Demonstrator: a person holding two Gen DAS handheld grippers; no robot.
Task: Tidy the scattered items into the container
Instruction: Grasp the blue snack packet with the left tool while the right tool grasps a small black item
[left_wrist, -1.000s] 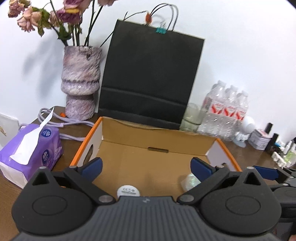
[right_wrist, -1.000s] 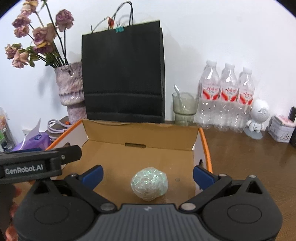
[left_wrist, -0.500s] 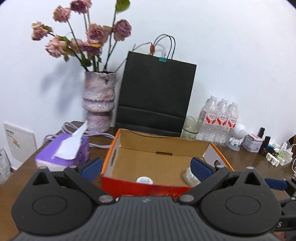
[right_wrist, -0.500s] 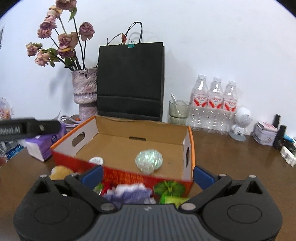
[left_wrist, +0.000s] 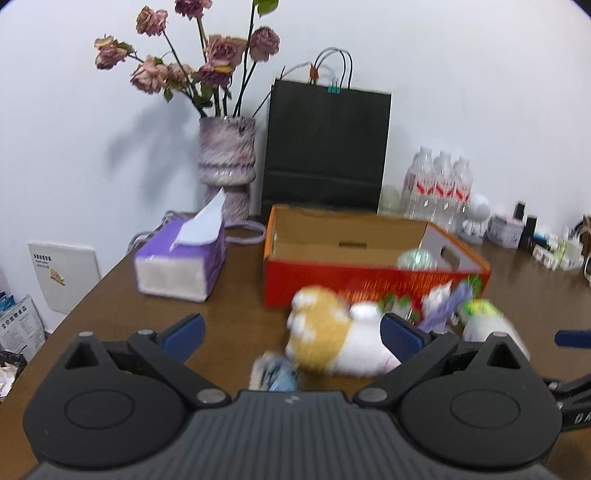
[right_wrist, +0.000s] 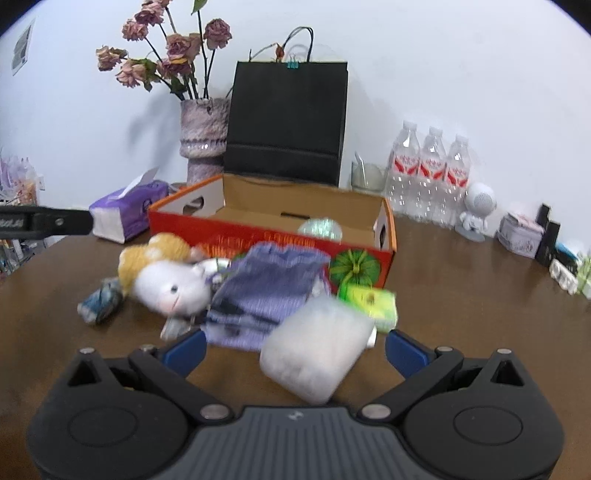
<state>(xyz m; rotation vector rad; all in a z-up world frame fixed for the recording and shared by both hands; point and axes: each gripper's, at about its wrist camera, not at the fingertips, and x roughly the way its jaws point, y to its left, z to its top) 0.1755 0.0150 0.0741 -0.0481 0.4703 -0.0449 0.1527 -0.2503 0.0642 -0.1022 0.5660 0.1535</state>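
Observation:
An open red-and-orange cardboard box (left_wrist: 369, 275) (right_wrist: 258, 236) stands on the brown table with a shiny foil ball (right_wrist: 320, 229) (left_wrist: 416, 259) inside. In front of it lie a white-and-yellow plush toy (left_wrist: 340, 339) (right_wrist: 166, 280), a purple cloth pouch (right_wrist: 266, 291), a white fluffy pack (right_wrist: 314, 354), a green-yellow item (right_wrist: 373, 301) and a small blue-grey wrapper (right_wrist: 99, 301) (left_wrist: 275, 374). My left gripper (left_wrist: 291, 332) is open, pulled back near the plush. My right gripper (right_wrist: 293, 341) is open, with the white pack between its fingers and apart from them.
A purple tissue box (left_wrist: 181, 258) sits left of the container. Behind it are a vase of dried roses (left_wrist: 226, 166), a black paper bag (left_wrist: 325, 147), a glass (right_wrist: 367, 177) and three water bottles (right_wrist: 428, 173). Small items (right_wrist: 524, 236) crowd the table's right edge.
Both grippers have drawn back and away from over the box. The scattered items in front of the box have come into view. Both stay open.

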